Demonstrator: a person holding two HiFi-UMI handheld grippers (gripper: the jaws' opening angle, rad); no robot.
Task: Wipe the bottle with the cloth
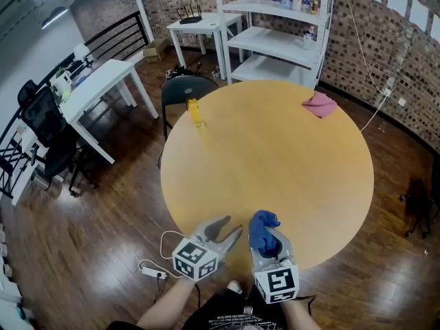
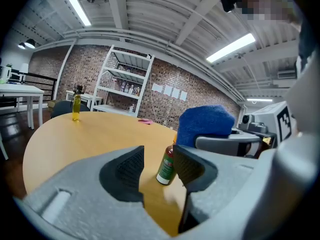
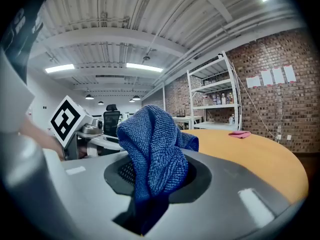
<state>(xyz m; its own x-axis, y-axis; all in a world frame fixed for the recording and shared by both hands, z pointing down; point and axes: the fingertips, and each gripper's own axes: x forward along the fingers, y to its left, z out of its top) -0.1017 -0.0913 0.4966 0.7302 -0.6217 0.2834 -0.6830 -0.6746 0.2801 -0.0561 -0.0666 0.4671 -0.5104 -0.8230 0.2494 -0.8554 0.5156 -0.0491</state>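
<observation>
Nubby blue cloth (image 3: 152, 149), smooth wood table (image 1: 275, 157)

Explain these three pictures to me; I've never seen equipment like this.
No robot here: a person holds a two-jaw gripper in each hand. The head view looks down from their head; the other two come from cameras riding on each gripper. The right gripper is clamped on a blue cloth. The left gripper is open and empty, with a small green-labelled bottle standing just beyond its jaws. The round table also holds a pink cloth and, far off, a yellow bottle.
</observation>
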